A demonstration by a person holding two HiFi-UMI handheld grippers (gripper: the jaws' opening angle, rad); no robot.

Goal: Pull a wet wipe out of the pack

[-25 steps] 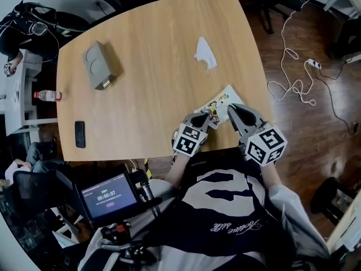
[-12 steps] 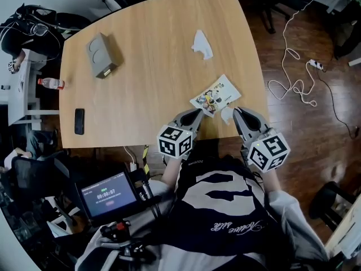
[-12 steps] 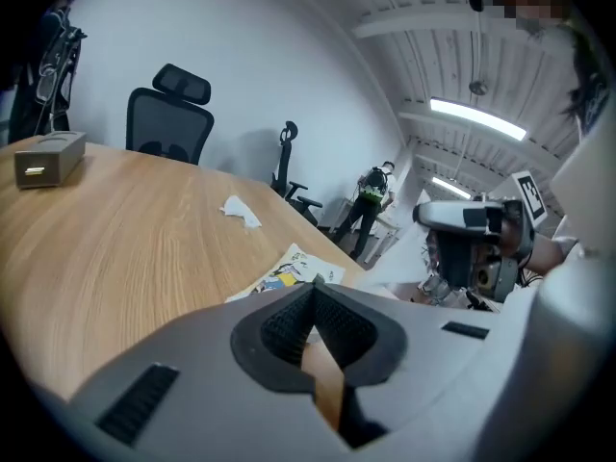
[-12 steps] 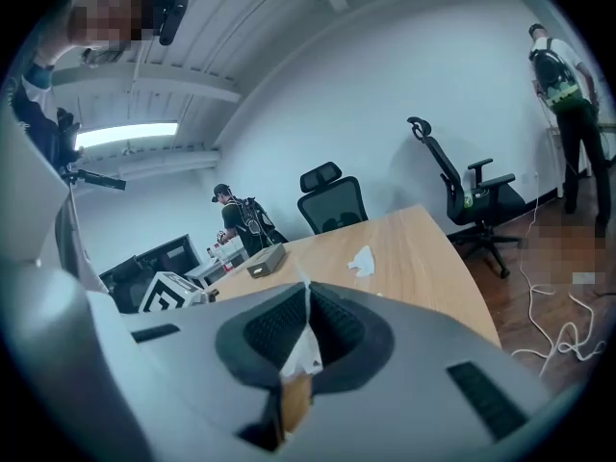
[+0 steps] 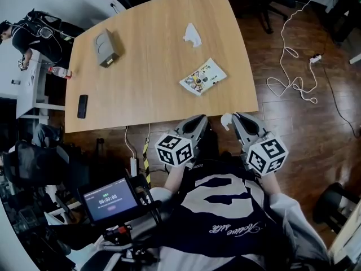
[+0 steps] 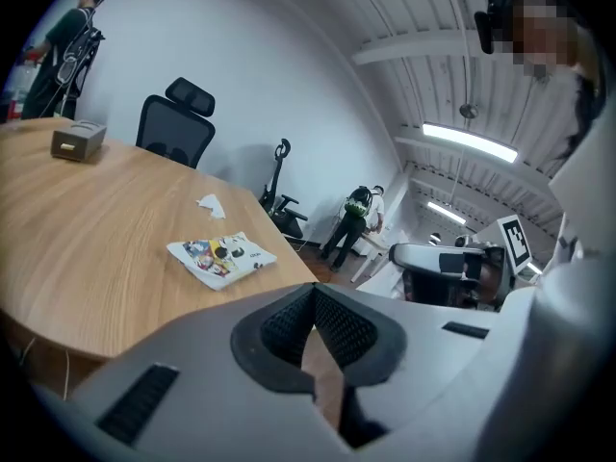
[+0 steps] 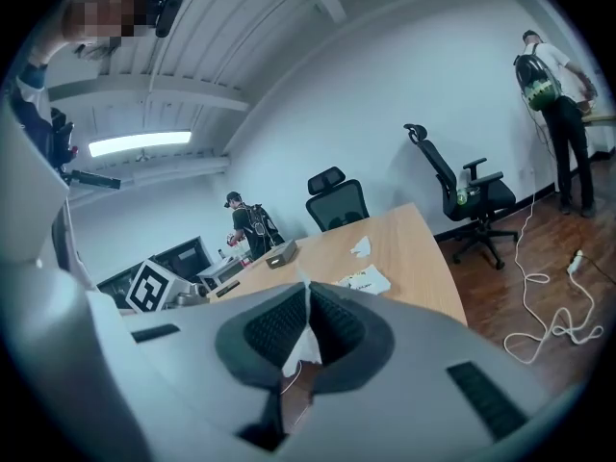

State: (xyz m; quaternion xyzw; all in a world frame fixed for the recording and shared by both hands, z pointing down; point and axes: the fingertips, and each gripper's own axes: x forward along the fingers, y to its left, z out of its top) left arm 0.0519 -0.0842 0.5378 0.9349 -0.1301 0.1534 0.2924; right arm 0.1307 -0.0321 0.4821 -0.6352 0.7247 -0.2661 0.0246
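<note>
The wet-wipe pack (image 5: 203, 77), flat with colourful print, lies on the wooden table (image 5: 152, 89) near its front right edge; it also shows as the pack (image 6: 221, 256) and the pack (image 7: 364, 279) in the two gripper views. My right gripper (image 5: 236, 119) hangs off the table's near edge, shut on a small white wet wipe (image 5: 227, 120); the wipe (image 7: 303, 349) hangs between its pads. My left gripper (image 5: 197, 123) is beside it, also off the table, jaws shut with nothing in them (image 6: 313, 292).
A crumpled white wipe (image 5: 192, 34) lies farther back on the table. A grey box (image 5: 106, 47), a black phone (image 5: 83, 106) and a bottle (image 5: 59, 72) sit at the left. Cables (image 5: 293, 78) trail on the floor at right. People stand in the background.
Both grippers drew back from the pack toward me and past the table edge. The right one carried a white wipe out of the pack; the left let go of the pack.
</note>
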